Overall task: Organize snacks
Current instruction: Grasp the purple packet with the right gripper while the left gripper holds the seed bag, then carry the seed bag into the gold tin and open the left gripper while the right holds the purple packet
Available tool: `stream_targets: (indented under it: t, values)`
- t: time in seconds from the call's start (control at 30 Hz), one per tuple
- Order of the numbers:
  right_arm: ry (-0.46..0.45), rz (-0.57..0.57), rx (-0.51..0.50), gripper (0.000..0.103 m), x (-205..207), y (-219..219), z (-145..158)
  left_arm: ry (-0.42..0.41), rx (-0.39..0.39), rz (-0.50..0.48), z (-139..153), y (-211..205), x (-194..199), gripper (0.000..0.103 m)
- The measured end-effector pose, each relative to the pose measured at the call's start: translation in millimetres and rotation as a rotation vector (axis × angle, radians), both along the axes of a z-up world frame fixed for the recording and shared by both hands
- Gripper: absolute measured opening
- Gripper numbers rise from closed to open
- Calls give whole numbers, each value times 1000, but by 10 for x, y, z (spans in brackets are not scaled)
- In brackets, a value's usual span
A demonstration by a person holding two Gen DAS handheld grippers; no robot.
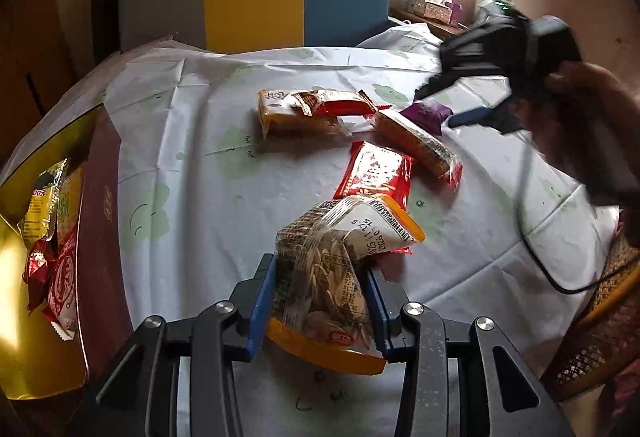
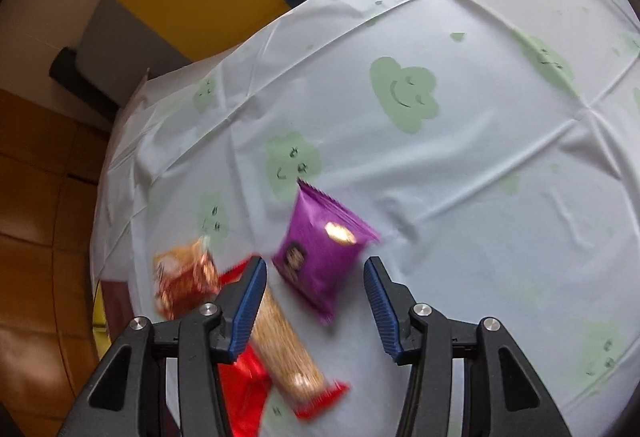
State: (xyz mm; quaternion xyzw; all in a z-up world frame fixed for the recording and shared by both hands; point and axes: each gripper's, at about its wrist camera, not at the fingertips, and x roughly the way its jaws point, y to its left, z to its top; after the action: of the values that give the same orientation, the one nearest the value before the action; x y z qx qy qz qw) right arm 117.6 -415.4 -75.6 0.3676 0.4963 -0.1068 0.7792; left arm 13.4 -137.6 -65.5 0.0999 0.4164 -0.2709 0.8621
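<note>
The left gripper [image 1: 322, 301] squeezed the seed bag [image 1: 332, 269] between its fingers. The right gripper [image 2: 316, 297] was spread wide, with the purple pack [image 2: 320, 257] just ahead. The slippery bag could slide out if squeezed loosely.

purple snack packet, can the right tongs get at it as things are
Probably yes. The right tongs are open right above the purple packet, which lies alone on the tablecloth; only the long biscuit pack lies near the left finger.
</note>
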Motion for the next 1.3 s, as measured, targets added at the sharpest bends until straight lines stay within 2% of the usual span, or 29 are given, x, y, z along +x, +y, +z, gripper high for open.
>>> stream_targets:
  t: [0.07,0.1,0.13,0.2,0.27,0.5,0.57,0.63,0.7,0.8,1.13,1.3]
  values:
    - [26,1,-43,51,123,55,-47,-3,2,-3,-3,2,-17,42]
    - [49,11,-83,46,185,108,-71,-2,0,-4,-2,5,-20,42]
    - [63,27,-141,41,226,158,-62,0,-5,-5,-2,11,-17,42]
    - [75,100,-276,39,310,327,-25,6,-15,-4,-12,18,5,42]
    - [79,165,-356,38,340,430,-8,6,-20,-5,-15,18,13,42]
    - [125,308,-502,37,231,477,125,6,-35,-4,-10,54,15,42]
    - [169,343,-578,37,129,438,107,7,-37,3,2,56,14,42]
    - [188,368,-562,37,48,383,6,10,-48,10,25,63,17,42]
    - [155,359,-521,38,-27,311,-41,15,-55,15,52,76,20,41]
    - [154,359,-488,39,-18,255,-68,25,-69,21,96,95,16,40]
    - [139,416,-599,38,-101,395,-71,30,-144,40,332,195,-15,40]
    - [139,442,-648,38,-152,601,-31,27,-193,83,515,372,9,39]
